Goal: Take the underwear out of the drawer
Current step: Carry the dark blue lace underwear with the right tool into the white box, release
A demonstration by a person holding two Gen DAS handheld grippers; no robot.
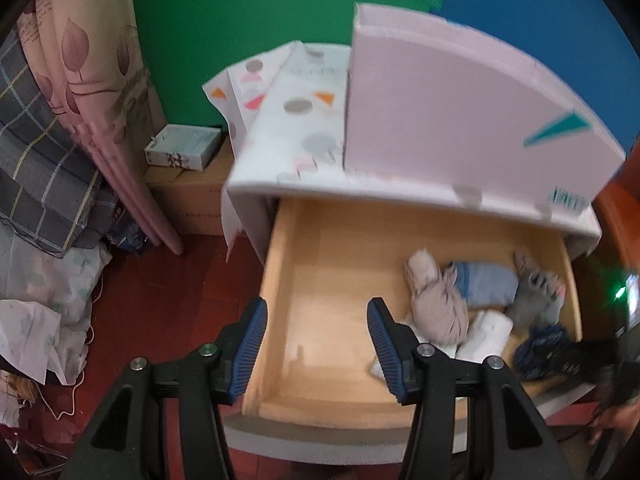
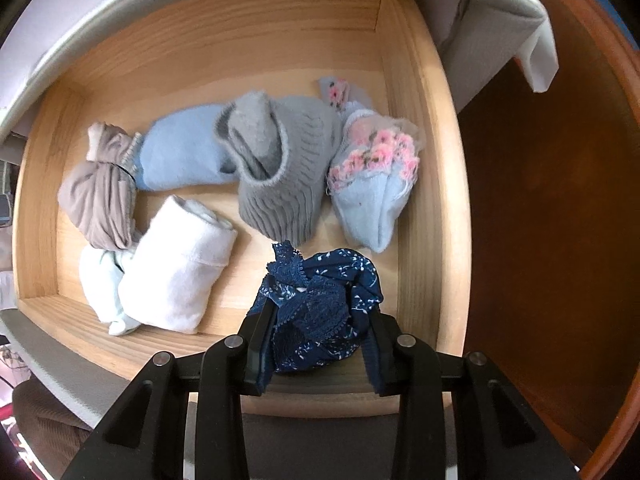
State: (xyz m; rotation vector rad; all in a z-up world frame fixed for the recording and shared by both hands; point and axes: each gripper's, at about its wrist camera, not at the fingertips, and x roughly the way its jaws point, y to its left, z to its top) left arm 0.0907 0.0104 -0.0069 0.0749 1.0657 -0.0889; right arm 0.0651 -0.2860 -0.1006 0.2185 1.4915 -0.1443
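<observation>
Right gripper [image 2: 316, 320] clamps navy lace underwear [image 2: 320, 304], bunched at drawer [image 2: 424, 200] front; left gripper [image 1: 316, 344] parted, empty; risk: trailing lace slips free during lift.

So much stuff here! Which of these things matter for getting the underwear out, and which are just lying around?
In the job:
- navy lace underwear, clamped in the right tool
- open wooden drawer
- left tool, empty, above the drawer

Just lying about:
- grey knitted sock
- white rolled cloth
- flowered blue sock
- small box
</observation>
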